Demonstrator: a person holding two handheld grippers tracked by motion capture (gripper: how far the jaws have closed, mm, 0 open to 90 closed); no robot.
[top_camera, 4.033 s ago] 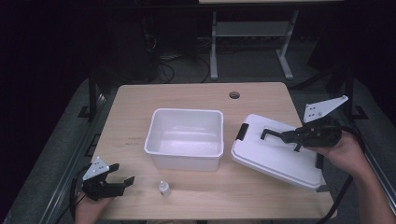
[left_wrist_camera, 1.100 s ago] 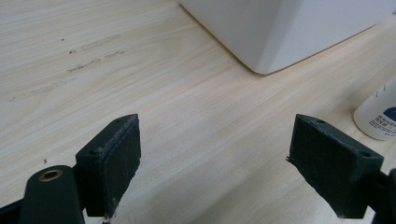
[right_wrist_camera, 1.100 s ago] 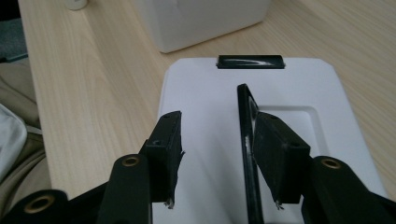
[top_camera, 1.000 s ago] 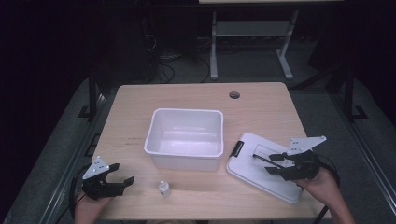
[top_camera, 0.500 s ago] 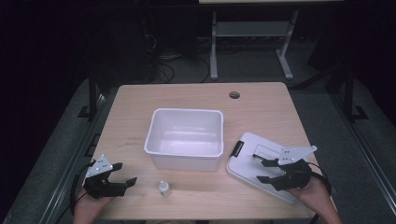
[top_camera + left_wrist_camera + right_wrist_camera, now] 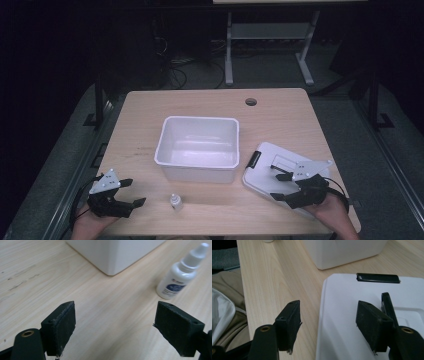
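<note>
An empty white bin (image 6: 197, 174) stands mid-table. To its right a white lid (image 6: 270, 170) lies flat, with a black clip (image 6: 254, 159) and a black handle (image 6: 388, 305). My right gripper (image 6: 275, 186) hovers over the lid's near end. It is open, and its jaws have just been opening. In the right gripper view the right gripper (image 6: 328, 315) straddles the lid's (image 6: 347, 295) edge without pressing it. A small white dropper bottle (image 6: 175, 201) stands in front of the bin. My left gripper (image 6: 136, 191) is open at the front left, empty, with the bottle (image 6: 177, 282) ahead of it.
A round cable hole (image 6: 251, 102) sits near the table's far edge. The table's front edge runs just under both hands. A metal stand (image 6: 265, 45) is on the dark floor behind. The person's clothing (image 6: 224, 302) lies beyond the table's edge.
The right gripper carried the lid from the far right down beside the bin, then let go of its handle and drew back toward the front edge. The left gripper stayed put.
</note>
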